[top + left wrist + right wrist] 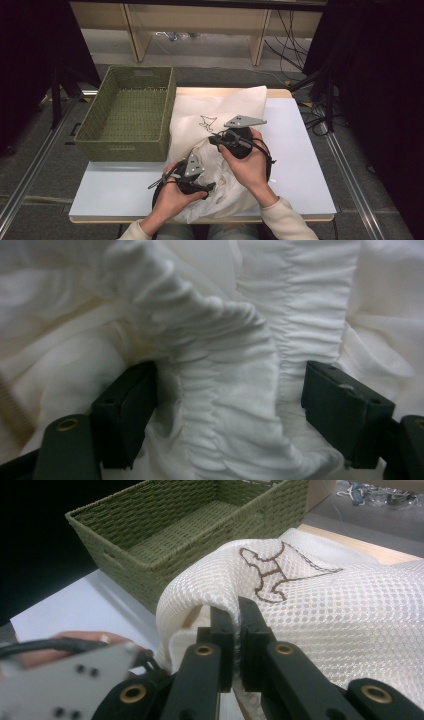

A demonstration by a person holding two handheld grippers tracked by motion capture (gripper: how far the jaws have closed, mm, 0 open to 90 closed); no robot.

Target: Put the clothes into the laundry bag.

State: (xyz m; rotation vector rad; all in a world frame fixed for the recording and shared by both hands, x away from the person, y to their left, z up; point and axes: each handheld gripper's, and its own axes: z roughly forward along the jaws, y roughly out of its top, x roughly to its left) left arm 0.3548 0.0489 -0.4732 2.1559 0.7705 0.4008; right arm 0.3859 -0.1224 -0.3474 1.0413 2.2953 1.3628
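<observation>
A white table [305,165] carries a green woven basket [129,114] at its far left and, just to the right of it, a white mesh bag [220,107] that spreads from the far edge toward the person. The high view shows the whole layout: the bag touches the basket's right wall, a dark line drawing [207,122] marks the bag's upper face, and bunched white cloth [220,185] lies at the bag's near end between the two hands. The right gripper view shows what the high view cannot resolve: the bag's honeycomb mesh [350,615], the brown stitched figure [270,575] on it, and a folded edge of the mesh pinched between the jaws. The left gripper view alone shows the gathered, ribbed band [225,405] of the white cloth rising between the jaws. The right gripper [218,140] sits over the bag's middle with its jaws closed tight on the mesh edge. The left gripper [192,176] sits at the near end, its jaws spread wide on either side of the gathered band without pressing it. No readable writing appears on the bag, the basket or the grippers; the stitched figure is an outline, not letters.
</observation>
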